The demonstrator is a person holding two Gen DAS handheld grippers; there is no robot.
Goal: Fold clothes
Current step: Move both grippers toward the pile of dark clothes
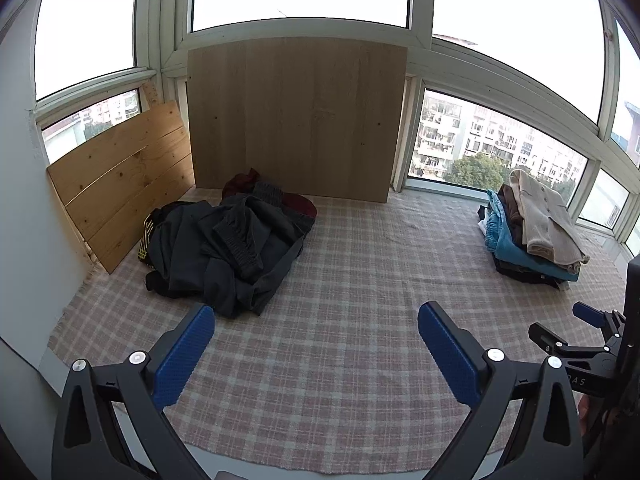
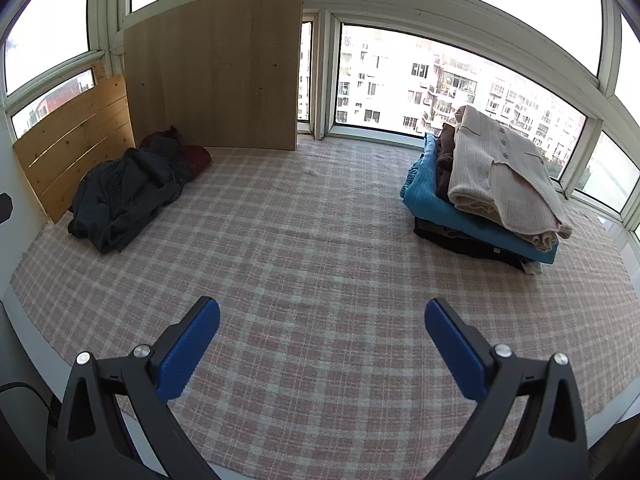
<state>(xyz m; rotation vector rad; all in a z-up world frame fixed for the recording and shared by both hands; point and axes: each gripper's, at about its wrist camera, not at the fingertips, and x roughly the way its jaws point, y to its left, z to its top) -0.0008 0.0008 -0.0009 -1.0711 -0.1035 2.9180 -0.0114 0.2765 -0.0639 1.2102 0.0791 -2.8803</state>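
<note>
While both tools are hovering wide-jawed and empty over the plaid blanket (image 2: 320,240), I'm seeing the crumpled dark pile (image 1: 224,240) lying far-left, nearer my left gripper (image 1: 316,344); the folded stack (image 2: 492,188) is sitting far-right, nearer my right gripper (image 2: 322,344).

My left claw (image 1: 316,318): matte black angular arms with triangular cut-outs, silver round-head screws at the pivots, and textured blue pads (image 1: 182,356) lining both fingers. My right claw (image 2: 322,312) matches it in build and colour, and white lettering marks its black frame seen from the left camera.
</note>
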